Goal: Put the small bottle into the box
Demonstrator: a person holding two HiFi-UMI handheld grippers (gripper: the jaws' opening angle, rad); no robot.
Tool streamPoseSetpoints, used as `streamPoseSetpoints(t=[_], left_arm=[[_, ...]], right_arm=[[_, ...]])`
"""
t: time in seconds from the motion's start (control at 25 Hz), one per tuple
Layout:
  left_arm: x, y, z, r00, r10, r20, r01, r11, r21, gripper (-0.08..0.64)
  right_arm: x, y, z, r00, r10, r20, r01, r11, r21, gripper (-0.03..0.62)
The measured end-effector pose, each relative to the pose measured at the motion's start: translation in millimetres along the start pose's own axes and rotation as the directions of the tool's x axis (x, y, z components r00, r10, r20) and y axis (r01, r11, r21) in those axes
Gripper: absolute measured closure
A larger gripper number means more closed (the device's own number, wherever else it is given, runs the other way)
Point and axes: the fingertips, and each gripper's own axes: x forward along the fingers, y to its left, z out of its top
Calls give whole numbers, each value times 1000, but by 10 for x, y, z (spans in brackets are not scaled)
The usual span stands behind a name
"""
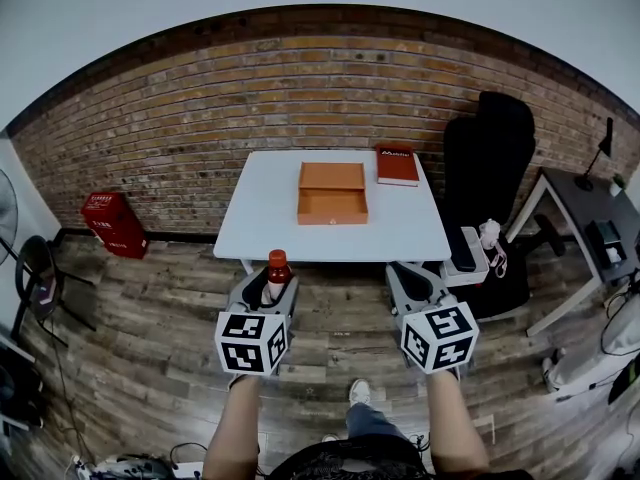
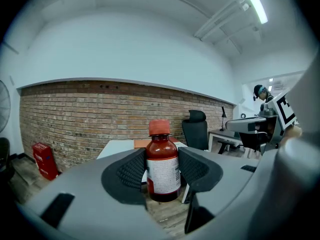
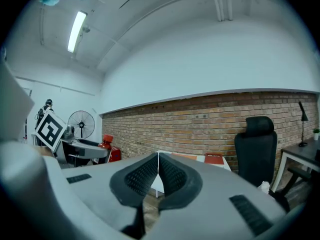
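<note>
My left gripper (image 1: pixel 274 281) is shut on a small brown bottle (image 1: pixel 276 272) with a red cap and a white label. In the left gripper view the bottle (image 2: pixel 162 169) stands upright between the two black pads. It hangs over the wooden floor, short of the white table (image 1: pixel 265 228). An open orange box (image 1: pixel 332 192) lies on the table's far middle. My right gripper (image 1: pixel 410 277) is held level with the left one; its jaws meet with nothing between them, as the right gripper view (image 3: pixel 158 173) shows.
A red book (image 1: pixel 396 164) lies at the table's back right corner. A black office chair (image 1: pixel 487 158) and a dark desk (image 1: pixel 580 203) stand to the right. A red case (image 1: pixel 113 223) sits on the floor at the left, by the brick wall.
</note>
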Motion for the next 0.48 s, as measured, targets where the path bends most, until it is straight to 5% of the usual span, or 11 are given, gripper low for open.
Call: streamPoseSetpoints(t=[0.48], left_arm=[[638,234,115,1000,22,-8,-22,1000,-6,341]], right_arm=[[639,-358,1,1000,22,-1,-22,1000,11,571]])
